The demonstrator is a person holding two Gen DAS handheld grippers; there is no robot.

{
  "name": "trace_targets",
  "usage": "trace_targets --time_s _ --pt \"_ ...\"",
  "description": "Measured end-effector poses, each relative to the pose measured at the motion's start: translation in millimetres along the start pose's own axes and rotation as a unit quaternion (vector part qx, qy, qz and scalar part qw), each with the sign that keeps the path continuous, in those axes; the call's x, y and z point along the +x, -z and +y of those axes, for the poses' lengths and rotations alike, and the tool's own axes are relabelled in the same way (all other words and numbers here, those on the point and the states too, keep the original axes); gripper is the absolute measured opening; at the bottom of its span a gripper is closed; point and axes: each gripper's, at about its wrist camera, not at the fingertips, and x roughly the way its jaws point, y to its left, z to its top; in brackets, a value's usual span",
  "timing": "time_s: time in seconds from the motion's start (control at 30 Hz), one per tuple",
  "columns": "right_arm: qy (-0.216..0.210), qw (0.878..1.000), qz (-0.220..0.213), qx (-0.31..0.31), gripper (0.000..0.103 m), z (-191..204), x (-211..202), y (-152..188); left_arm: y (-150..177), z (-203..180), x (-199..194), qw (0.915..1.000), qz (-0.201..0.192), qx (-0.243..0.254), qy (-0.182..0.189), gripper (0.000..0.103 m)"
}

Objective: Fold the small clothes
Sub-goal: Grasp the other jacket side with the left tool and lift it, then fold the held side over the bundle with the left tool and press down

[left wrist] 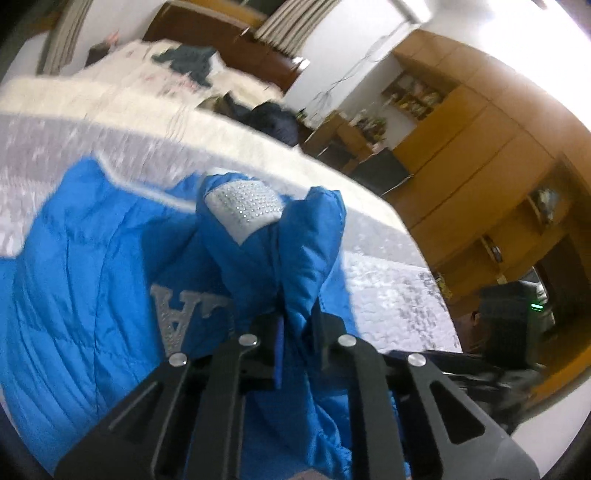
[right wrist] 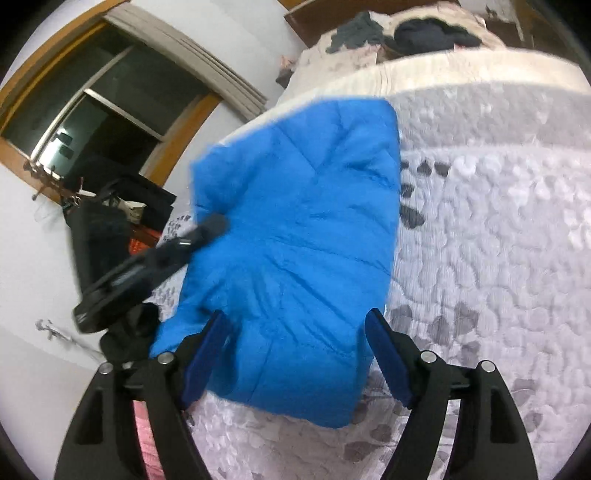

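A blue jacket [left wrist: 92, 258] lies on a bed [left wrist: 388, 291] with a pale gray quilt that has dark leaf shapes on it.

The left claw [left wrist: 295, 332] is closed tight on a bunched-up fold of the jacket. The fold stands up from between the two black fingers [left wrist: 258, 332]. Near the top of the fold is a white patch [left wrist: 245, 206] with tiny shiny dots. A silver letter A [left wrist: 173, 314] shows on the flat part of the jacket, just left of the claw.

In the right view, the jacket [right wrist: 295, 229] is spread across the quilt [right wrist: 498, 240], and its plain blue side faces up. The right claw [right wrist: 295, 350] is open wide. Its two blue pads [right wrist: 388, 354] sit on either side of the near end of the jacket, but they do not squeeze it. The other claw [right wrist: 207, 229] reaches in from the left and meets the jacket's left edge.

At the far end of the bed is a cream blanket [right wrist: 424, 70] with dark clothes [right wrist: 432, 33] piled on it. A dark window [right wrist: 92, 110] with a wood frame is on the left wall. In the left view, wood cabinets [left wrist: 480, 147] line the right side of the room.
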Motion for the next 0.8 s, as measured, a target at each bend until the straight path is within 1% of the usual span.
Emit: trace_targets --time_s 0.07,0.17,0.23,0.33,0.4,0.47,0.57,0.7,0.8 --pt "-0.018 1.0 0.001 0.006 0.078 -2 4 0 -2 -12 -13 0.9997 -0.016 0.018 0.009 0.008" --pt "-0.042 0.999 -0.004 -0.003 0.078 6 4 -2 -6 -23 -36 0.9983 -0.041 0.037 0.02 0.008" --pt "-0.051 0.998 -0.012 -0.016 0.079 17 -1 -3 -9 -23 -49 0.9975 -0.053 0.04 0.025 0.008" --pt "-0.056 0.998 -0.018 -0.033 0.082 32 -4 -5 -13 -12 -73 0.9963 -0.077 0.03 0.026 0.007" --pt "-0.049 0.998 -0.015 -0.047 0.082 43 0 -5 -18 4 -89 0.9953 -0.091 0.012 0.028 0.007" --pt "-0.04 0.998 -0.006 -0.056 0.082 50 9 -6 -20 22 -103 0.9945 -0.102 -0.002 0.023 0.007" --pt "-0.03 0.997 0.019 -0.065 0.082 63 32 -2 -19 51 -118 0.9937 -0.108 -0.026 0.016 0.007" --pt "-0.019 0.996 0.047 -0.07 0.082 77 63 -2 -13 92 -123 0.9932 -0.103 -0.054 -0.005 0.008" --pt "0.012 0.995 0.063 -0.077 0.088 85 85 1 -5 126 -120 0.9924 -0.093 -0.08 -0.017 0.008"
